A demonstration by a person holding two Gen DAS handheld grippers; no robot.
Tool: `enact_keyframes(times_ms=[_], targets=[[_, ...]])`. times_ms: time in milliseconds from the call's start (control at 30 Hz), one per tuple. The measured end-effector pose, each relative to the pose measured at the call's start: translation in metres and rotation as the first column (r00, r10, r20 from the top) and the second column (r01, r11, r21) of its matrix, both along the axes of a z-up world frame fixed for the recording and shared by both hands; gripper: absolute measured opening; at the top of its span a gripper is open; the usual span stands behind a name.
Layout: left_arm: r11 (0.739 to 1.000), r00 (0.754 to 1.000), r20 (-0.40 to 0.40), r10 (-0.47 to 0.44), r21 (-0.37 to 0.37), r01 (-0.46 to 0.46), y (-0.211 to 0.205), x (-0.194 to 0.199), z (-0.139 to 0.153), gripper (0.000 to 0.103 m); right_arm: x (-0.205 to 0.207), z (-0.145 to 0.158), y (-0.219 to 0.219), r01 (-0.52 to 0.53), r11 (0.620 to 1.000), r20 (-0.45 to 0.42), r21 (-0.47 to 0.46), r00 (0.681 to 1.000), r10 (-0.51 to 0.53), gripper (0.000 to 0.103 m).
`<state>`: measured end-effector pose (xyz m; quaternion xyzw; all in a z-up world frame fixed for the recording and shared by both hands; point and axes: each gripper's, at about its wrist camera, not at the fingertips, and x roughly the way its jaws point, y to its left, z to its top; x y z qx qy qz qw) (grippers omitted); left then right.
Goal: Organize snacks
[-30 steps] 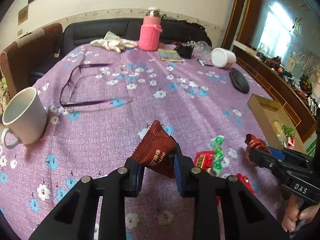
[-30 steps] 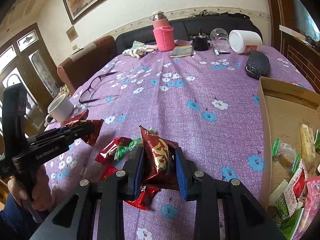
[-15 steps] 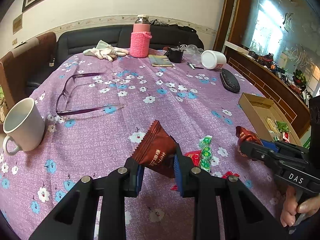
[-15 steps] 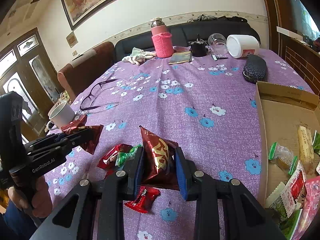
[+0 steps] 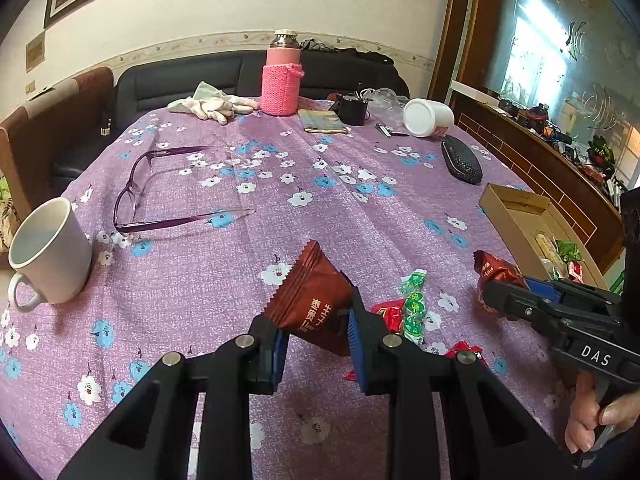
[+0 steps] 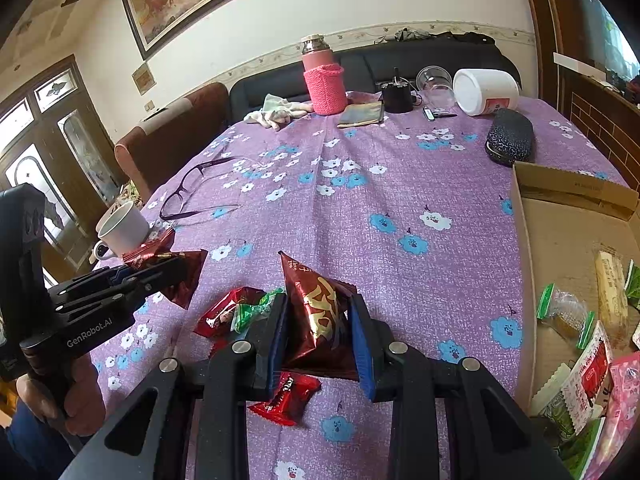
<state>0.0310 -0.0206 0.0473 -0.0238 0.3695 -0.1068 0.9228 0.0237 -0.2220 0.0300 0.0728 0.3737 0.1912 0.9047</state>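
My left gripper (image 5: 316,320) is shut on a brown snack packet (image 5: 310,300), held a little above the purple floral tablecloth (image 5: 224,280). My right gripper (image 6: 318,320) is shut on a dark red packet with gold lettering (image 6: 316,312). In the right wrist view the left gripper (image 6: 160,272) shows at the left with its brown packet (image 6: 188,276). In the left wrist view the right gripper (image 5: 504,284) is at the right. Loose red packets (image 6: 288,398) and green candies (image 5: 414,304) lie on the cloth between the two grippers. An open cardboard box (image 6: 568,232) at the right holds several snacks.
A white mug (image 5: 48,252) stands at the left edge, with purple glasses (image 5: 160,188) beyond it. Farther back are white gloves (image 5: 208,102), a pink flask (image 5: 280,80), a white jar (image 5: 428,118) on its side and a dark glasses case (image 5: 460,160). A person's hand (image 5: 592,420) holds the right gripper.
The left wrist view has drawn back slightly from the table, with the brown packet still in the grip. The right gripper and its packet have kept still.
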Motion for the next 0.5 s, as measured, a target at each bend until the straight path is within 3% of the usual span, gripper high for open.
enact_keyframes(times_ms=[500], targets=[[0.995, 0.997, 0.073, 0.008, 0.104, -0.015, -0.009, -0.010, 0.004, 0.025, -0.001, 0.000, 0.000, 0.002, 1.000, 0.002, 0.000, 1.000, -0.002, 0.032]])
